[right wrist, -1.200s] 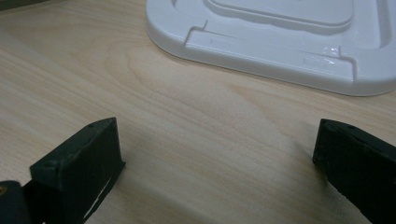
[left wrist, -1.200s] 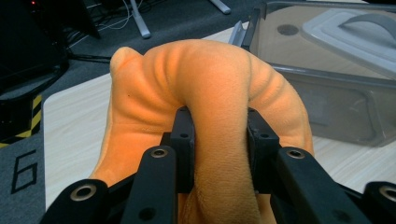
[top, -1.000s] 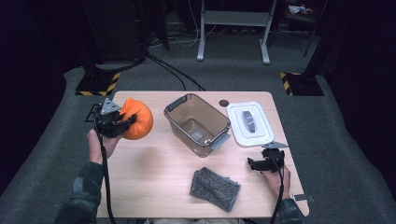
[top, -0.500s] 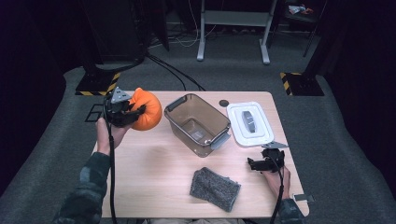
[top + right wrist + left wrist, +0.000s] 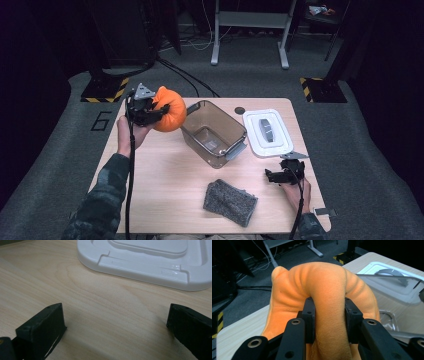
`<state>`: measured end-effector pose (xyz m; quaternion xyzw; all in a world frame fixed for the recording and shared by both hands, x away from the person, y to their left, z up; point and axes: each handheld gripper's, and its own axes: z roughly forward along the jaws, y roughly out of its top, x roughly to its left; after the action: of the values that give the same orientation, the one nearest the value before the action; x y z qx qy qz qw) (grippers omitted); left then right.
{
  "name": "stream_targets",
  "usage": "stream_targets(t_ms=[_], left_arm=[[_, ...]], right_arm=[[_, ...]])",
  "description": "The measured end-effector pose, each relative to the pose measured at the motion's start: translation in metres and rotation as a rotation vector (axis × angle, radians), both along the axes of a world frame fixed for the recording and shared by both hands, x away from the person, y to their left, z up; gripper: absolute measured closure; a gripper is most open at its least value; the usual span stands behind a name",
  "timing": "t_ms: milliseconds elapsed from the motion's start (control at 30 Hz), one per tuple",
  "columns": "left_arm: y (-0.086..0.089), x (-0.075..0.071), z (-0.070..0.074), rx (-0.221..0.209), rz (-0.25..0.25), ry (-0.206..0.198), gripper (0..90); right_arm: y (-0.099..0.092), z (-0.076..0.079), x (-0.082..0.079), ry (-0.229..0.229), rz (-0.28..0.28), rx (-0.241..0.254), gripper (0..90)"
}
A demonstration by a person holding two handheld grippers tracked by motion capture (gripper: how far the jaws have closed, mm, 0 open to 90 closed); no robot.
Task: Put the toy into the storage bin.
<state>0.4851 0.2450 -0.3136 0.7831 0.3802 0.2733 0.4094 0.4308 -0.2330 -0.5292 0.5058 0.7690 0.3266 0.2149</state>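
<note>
A soft orange plush pumpkin (image 5: pixel 169 115) hangs in the air over the table's far left, just left of a clear plastic bin (image 5: pixel 214 132). My left gripper (image 5: pixel 150 112) is shut on it; in the left gripper view both pads (image 5: pixel 309 322) pinch a fold of the pumpkin (image 5: pixel 324 290). My right gripper (image 5: pixel 272 176) rests low over the wood near the front right, jaws wide apart with bare table (image 5: pixel 110 302) between them, just below the white lid (image 5: pixel 150 260).
The white lid (image 5: pixel 267 132) lies flat to the right of the bin. A grey felt pouch (image 5: pixel 230 202) lies near the front edge. A small dark disc (image 5: pixel 240 110) sits at the far edge. The table's left half (image 5: pixel 150 175) is bare wood.
My left gripper has carried the pumpkin up and to the right, toward the clear bin. The right gripper has stayed where it was.
</note>
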Motion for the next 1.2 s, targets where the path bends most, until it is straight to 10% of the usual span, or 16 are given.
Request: stream_targets(t_ms=[1200], left_arm=[[-0.068, 0.035, -0.012, -0.051, -0.071, 0.055, 68.1]], right_arm=[[0.0, 0.0, 0.0, 0.001, -0.008, 0.0, 0.7]])
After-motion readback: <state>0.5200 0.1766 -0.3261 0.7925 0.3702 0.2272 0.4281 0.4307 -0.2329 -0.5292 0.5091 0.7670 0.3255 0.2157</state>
